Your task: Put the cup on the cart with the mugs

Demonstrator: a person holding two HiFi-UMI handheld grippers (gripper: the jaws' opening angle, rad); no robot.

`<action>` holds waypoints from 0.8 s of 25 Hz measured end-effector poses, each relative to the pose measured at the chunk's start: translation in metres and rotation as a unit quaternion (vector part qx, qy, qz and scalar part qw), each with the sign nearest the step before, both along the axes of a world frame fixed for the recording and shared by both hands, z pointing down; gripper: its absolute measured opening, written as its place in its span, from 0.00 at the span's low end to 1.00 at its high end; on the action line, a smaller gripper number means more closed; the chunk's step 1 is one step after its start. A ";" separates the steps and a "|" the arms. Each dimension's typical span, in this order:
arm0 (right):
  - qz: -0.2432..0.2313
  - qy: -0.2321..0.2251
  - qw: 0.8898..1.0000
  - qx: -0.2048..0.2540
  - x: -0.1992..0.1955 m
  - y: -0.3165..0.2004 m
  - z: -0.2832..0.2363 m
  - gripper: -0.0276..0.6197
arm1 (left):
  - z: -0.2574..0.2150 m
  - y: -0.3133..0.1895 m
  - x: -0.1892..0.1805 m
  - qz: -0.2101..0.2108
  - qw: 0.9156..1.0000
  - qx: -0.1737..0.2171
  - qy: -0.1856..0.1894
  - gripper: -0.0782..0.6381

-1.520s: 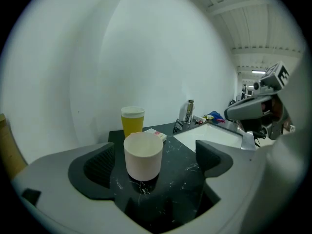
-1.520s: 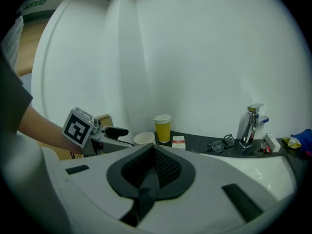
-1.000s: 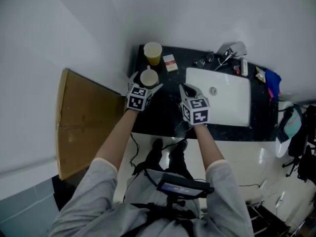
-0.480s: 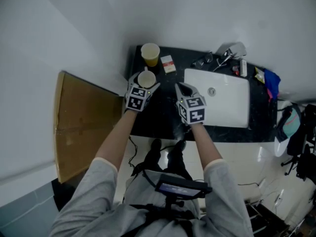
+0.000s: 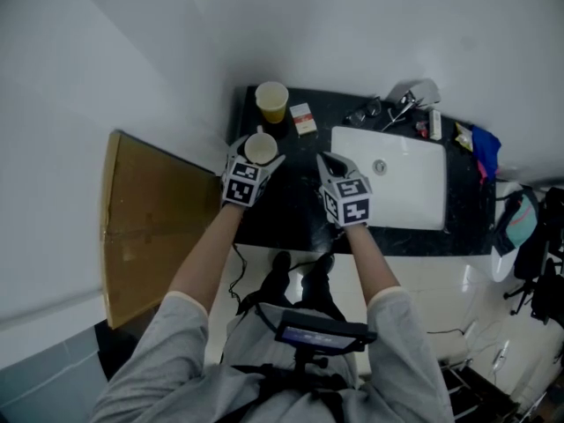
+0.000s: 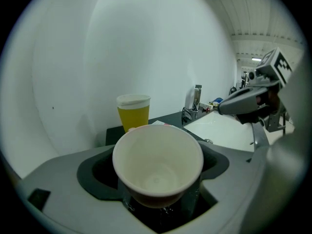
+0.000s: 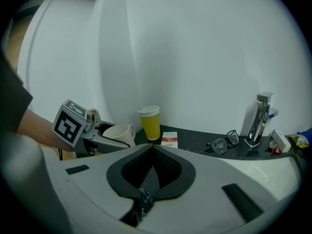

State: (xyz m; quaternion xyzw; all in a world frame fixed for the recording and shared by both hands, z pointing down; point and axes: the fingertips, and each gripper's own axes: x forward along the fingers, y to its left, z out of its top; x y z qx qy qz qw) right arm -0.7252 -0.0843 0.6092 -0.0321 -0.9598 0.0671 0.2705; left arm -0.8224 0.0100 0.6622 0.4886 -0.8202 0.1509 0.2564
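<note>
L hand-held gripper [image 6: 158, 206] just closed, pinching empty white cup [image 6: 158, 160], R hand-held gripper [image 7: 152, 152] pressed together

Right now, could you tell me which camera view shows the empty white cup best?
The left gripper view: the white cup fills the middle, its empty inside visible. The head view shows the cup small, from above; the right gripper view shows its side.

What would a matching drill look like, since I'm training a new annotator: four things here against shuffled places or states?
1 white cup
2 yellow cup
3 glasses
4 right gripper

A jaws together, empty
B beside the faucet
C between the left gripper's jaws
D in the counter's corner

Pairs: 1-C, 2-D, 3-B, 4-A. The left gripper's jaws have just been closing.
</note>
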 end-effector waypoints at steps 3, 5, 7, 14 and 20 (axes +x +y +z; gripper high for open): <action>-0.011 -0.003 1.000 0.016 0.007 0.004 -0.005 0.05 | -0.020 0.005 0.008 0.004 1.000 0.009 0.000 0.72; -0.016 -0.007 1.000 0.026 0.015 0.007 -0.010 0.05 | -0.035 0.007 0.017 0.013 1.000 0.016 0.001 0.72; -0.021 -0.015 0.999 0.032 0.026 0.012 -0.019 0.05 | -0.050 0.009 0.027 0.026 0.999 0.021 0.000 0.72; -0.018 -0.052 0.998 0.042 0.072 0.030 -0.064 0.05 | -0.109 0.018 0.070 0.077 0.996 0.037 -0.012 0.72; 0.019 -0.070 0.996 0.043 0.114 0.039 -0.092 0.05 | -0.133 0.013 0.117 0.147 0.988 0.035 -0.020 0.72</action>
